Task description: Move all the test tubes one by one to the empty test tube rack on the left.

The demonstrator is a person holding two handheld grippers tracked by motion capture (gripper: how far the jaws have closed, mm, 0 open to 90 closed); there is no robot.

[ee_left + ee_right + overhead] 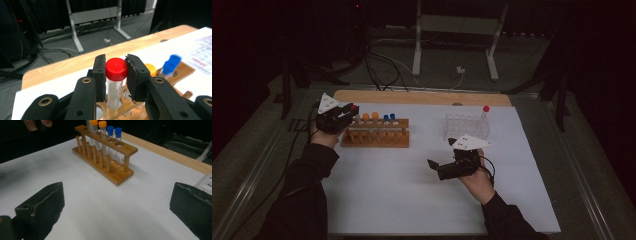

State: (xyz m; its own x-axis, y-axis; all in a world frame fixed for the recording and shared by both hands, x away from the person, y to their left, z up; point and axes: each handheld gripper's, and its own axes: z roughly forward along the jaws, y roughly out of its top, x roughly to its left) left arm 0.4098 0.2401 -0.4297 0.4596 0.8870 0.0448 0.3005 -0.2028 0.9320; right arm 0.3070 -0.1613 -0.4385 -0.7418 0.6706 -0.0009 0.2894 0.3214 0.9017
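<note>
Left gripper view: ribbed red-capped tube (116, 75) over wooden rack (130, 110).

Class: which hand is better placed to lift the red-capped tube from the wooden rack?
Left: the left gripper already clamps the red-capped clear plastic tube at the wooden rack. The right gripper is open, apart.

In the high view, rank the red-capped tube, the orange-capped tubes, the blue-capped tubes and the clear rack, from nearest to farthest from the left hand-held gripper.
1. Red-capped tube, between its jaws, at the wooden rack's left end.
2. Orange-capped tubes, left of middle.
3. Blue-capped tubes, toward the right.
4. Clear rack, far right.
</note>
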